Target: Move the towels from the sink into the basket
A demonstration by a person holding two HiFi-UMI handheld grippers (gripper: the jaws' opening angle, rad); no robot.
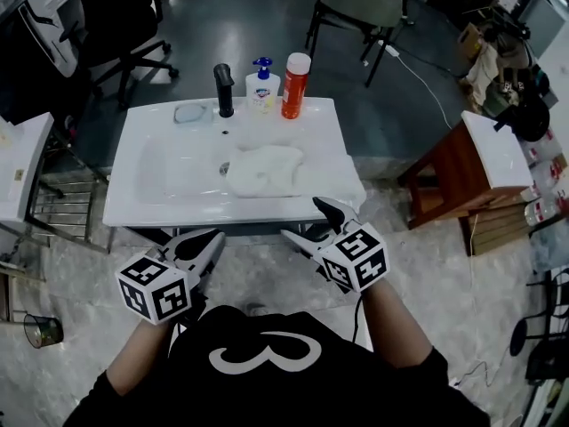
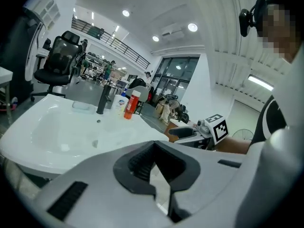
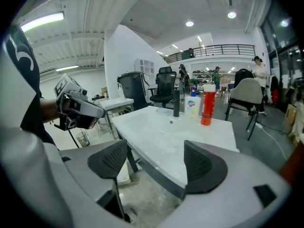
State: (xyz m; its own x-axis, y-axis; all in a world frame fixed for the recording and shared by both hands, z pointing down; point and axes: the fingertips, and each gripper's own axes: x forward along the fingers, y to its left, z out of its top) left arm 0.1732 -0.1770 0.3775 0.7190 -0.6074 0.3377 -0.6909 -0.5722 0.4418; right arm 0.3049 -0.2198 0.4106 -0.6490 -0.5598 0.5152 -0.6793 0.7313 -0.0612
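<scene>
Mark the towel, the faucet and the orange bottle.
towel (image 1: 262, 169), head view, middle of the crumpled white cloth
faucet (image 1: 224, 90), head view, black upright body
orange bottle (image 1: 295, 94), head view, orange body below the white cap

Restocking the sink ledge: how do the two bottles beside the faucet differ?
The soap bottle is white with a blue pump; the orange bottle has a plain white cap. The orange bottle stands taller than the soap bottle. Both stand upright on the sink ledge, right of the black faucet.
</scene>
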